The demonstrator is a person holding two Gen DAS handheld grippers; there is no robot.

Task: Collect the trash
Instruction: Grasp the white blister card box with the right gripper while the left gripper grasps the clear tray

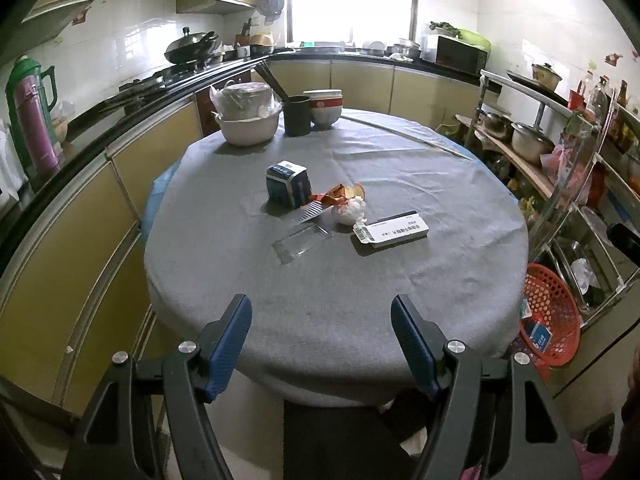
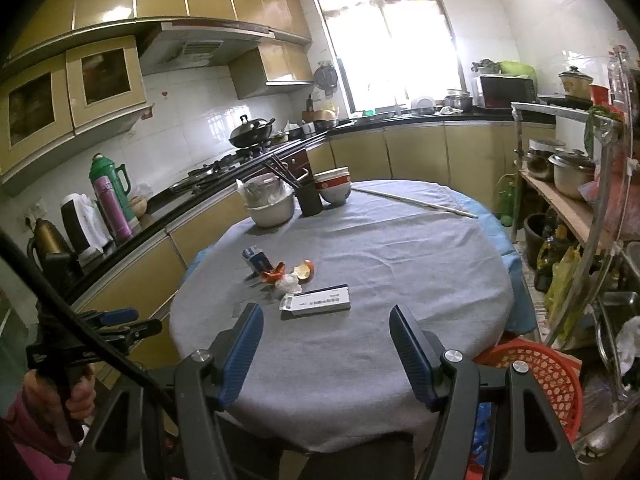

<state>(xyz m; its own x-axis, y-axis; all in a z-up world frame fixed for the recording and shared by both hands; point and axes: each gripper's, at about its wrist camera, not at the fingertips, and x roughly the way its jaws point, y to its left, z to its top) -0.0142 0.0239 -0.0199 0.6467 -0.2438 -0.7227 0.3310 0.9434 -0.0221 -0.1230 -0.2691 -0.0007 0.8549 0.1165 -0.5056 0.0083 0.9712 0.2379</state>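
Trash lies mid-table on the grey cloth: a blue carton [image 1: 289,183] [image 2: 256,259], a red-orange wrapper [image 1: 335,193] [image 2: 274,273], a piece of orange peel [image 1: 356,190] [image 2: 304,269], a crumpled white tissue [image 1: 352,209] [image 2: 290,282], a flat white box [image 1: 394,230] [image 2: 318,299] and clear plastic packaging [image 1: 300,236]. My left gripper [image 1: 321,320] hangs open over the table's near edge with nothing between its fingers. My right gripper [image 2: 326,330] is open too, just short of the white box. A red mesh basket [image 1: 550,316] [image 2: 536,376] stands on the floor at the right.
At the table's far side stand stacked bowls [image 1: 326,110], a dark cup with chopsticks [image 1: 297,114] and a covered white basin [image 1: 248,120]. A thin rod [image 1: 408,136] lies at the far right edge. Counters curve along the left; a metal rack [image 1: 580,184] fills the right.
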